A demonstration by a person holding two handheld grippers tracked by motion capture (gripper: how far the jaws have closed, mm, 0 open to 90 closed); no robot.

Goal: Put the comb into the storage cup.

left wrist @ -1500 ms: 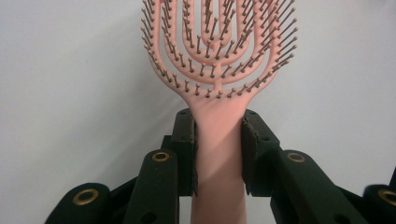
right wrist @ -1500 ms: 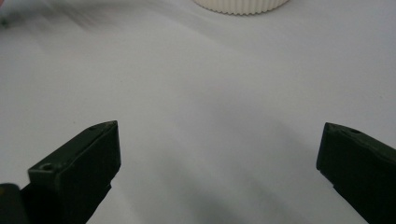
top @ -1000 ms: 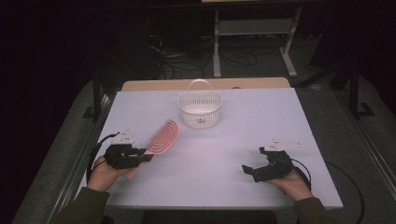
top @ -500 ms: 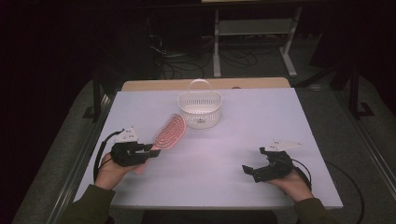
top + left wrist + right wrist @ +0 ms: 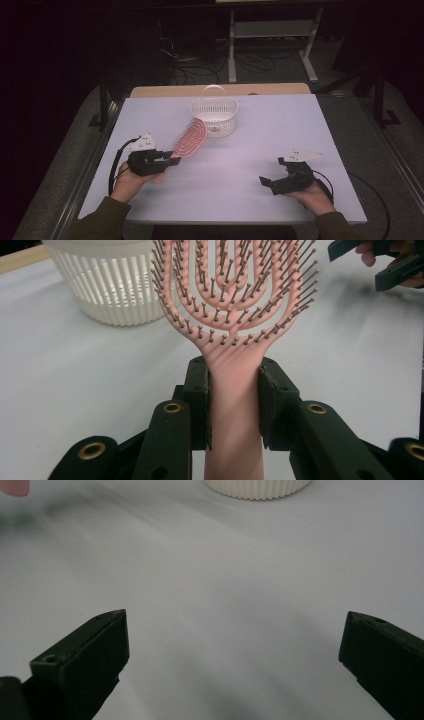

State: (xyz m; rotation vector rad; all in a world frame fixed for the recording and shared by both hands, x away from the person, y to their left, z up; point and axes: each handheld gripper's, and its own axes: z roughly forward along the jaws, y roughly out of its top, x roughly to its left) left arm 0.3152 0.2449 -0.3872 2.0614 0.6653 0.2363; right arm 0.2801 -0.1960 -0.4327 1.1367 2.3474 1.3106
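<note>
Hairbrush point(image 5: 235, 315), pink plastic with open ribs and thin bristles, sits clamped by its handle in my left tool point(image 5: 234, 407), head pointing toward one o'clock at the white slatted basket point(image 5: 214, 116) just beyond. My right tool point(image 5: 280, 181) rests at four o'clock on the desk point(image 5: 280, 135), jaws apart and empty, well away.
</note>
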